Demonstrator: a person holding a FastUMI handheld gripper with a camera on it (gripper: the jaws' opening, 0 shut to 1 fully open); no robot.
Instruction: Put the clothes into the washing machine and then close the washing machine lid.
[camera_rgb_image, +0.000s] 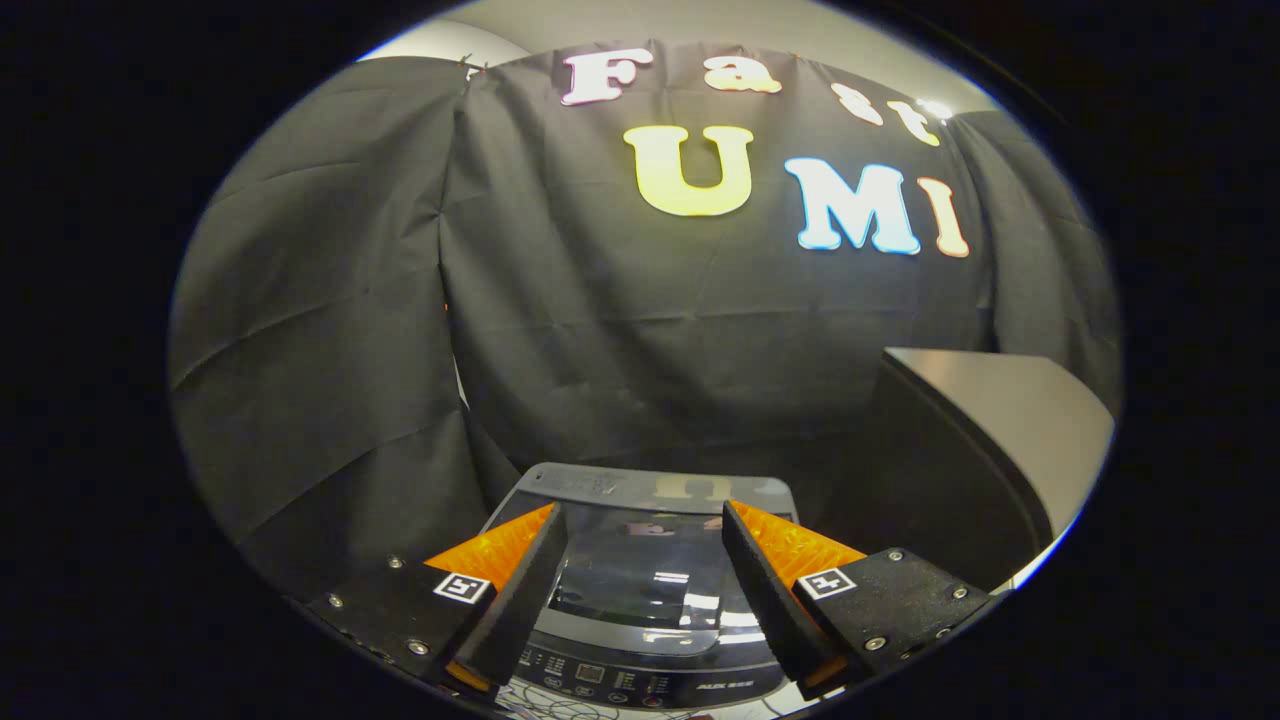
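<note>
So from where I'm sitting, the gripper (640, 525) has its two fingers spread wide apart with nothing between them, not touching anything. Right below and just ahead of the fingers is the washing machine (640, 600), seen from above. Its lid (650, 570) is down flat over the tub, a dark glossy panel with glare all over it. The control panel (640, 685) with its little buttons runs along the machine's near edge, under the fingertips. I can't see any clothes on or around the machine. Off to the right of the machine there's a table (1010, 420) with a pale top, standing higher than the lid. Black cloth wall (330, 330) hangs behind everything.
</note>
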